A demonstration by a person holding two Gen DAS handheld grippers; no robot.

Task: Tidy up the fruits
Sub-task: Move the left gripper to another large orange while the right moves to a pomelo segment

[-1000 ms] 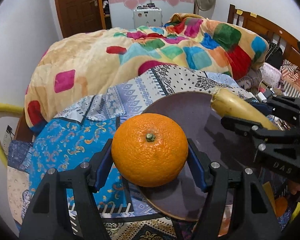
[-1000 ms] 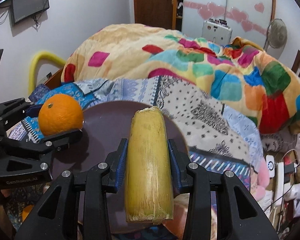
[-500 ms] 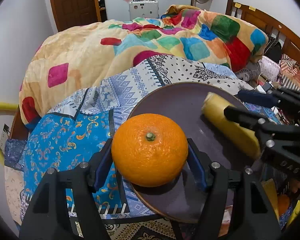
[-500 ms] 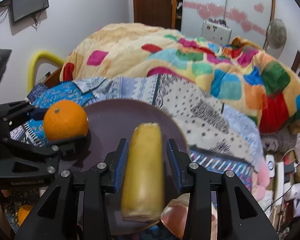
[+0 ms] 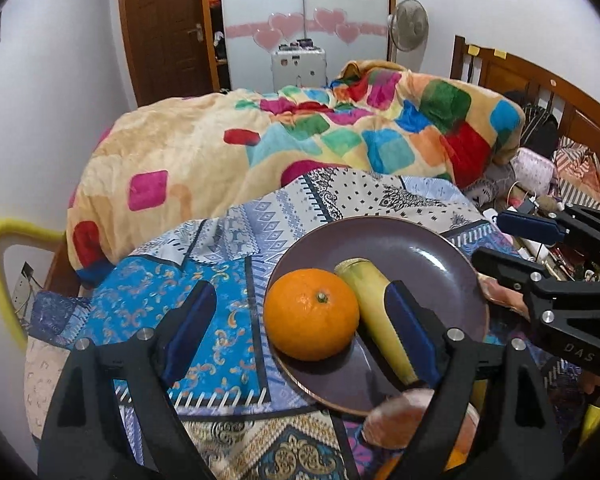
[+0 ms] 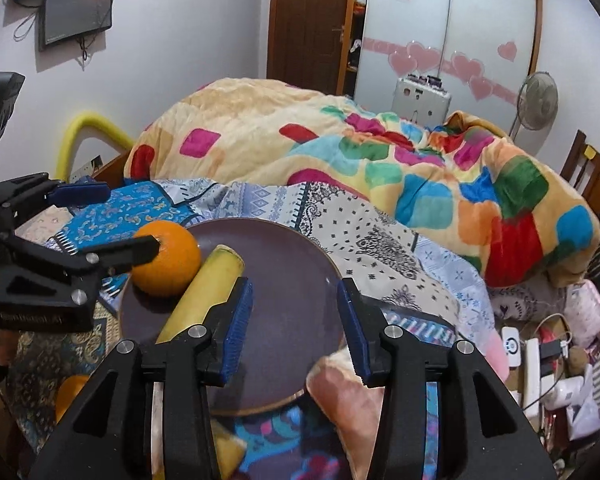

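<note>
Patterned bedcovers (image 5: 204, 320) are topped by a brown plate (image 5: 412, 248); an orange (image 5: 311, 314) touches a yellow stalk (image 5: 374, 304) at three o'clock. Both left tongs (image 5: 300, 320) and right tongs (image 6: 296, 320) are opening, gripping nothing.

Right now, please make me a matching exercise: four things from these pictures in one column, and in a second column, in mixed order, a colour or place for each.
Things:
1. orange
2. yellow stalk piece
3. plate
4. fan

Descriptions:
A. dark purple, on the patterned bedcover
B. stands by the far wall
C. round, on the plate's left part
D. long, lies on the plate touching the orange

Pairs: 1-C, 2-D, 3-A, 4-B
</note>
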